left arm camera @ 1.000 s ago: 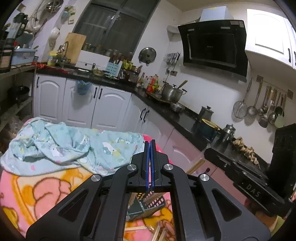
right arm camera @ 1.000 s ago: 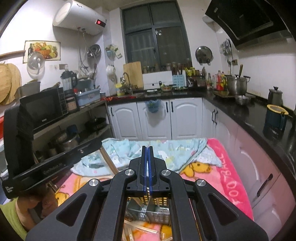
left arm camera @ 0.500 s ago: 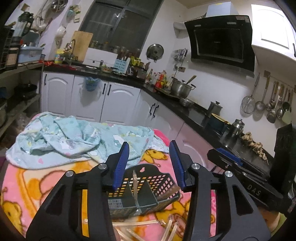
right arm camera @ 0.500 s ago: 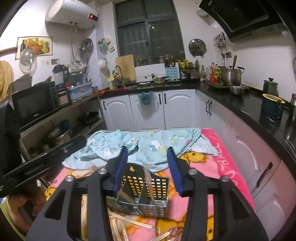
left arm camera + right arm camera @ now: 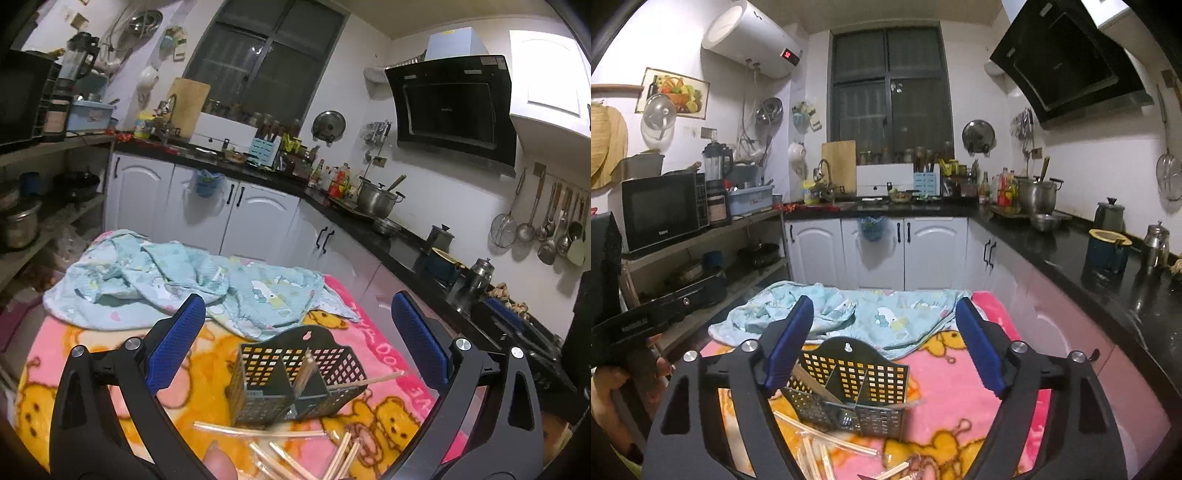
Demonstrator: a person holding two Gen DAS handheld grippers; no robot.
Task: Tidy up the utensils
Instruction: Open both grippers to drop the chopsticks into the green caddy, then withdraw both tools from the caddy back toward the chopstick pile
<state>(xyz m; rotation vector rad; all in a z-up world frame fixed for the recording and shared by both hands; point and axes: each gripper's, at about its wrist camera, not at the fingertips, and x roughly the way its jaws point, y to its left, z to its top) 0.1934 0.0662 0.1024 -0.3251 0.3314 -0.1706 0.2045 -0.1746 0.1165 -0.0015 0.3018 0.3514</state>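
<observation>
A dark perforated utensil caddy (image 5: 295, 380) with compartments stands on the pink cartoon blanket (image 5: 118, 369). Wooden chopsticks (image 5: 308, 365) stand or lean in it, one sticking out to the right. Several loose chopsticks (image 5: 288, 454) lie on the blanket in front of it. My left gripper (image 5: 295, 343) is wide open and empty, above and before the caddy. In the right wrist view the caddy (image 5: 849, 387) holds a chopstick (image 5: 812, 380) in its left part, with loose chopsticks (image 5: 820, 439) in front. My right gripper (image 5: 884, 347) is wide open and empty above it.
A crumpled light blue cloth (image 5: 166, 277) lies on the blanket behind the caddy. White cabinets (image 5: 886, 251) and a black counter (image 5: 1089, 266) with pots run behind and to the right. The other gripper (image 5: 635, 321) shows at the left of the right wrist view.
Both grippers have gone from shut to wide open. A chopstick each held now rests in the caddy. Both views have pulled back, showing more of the caddy.
</observation>
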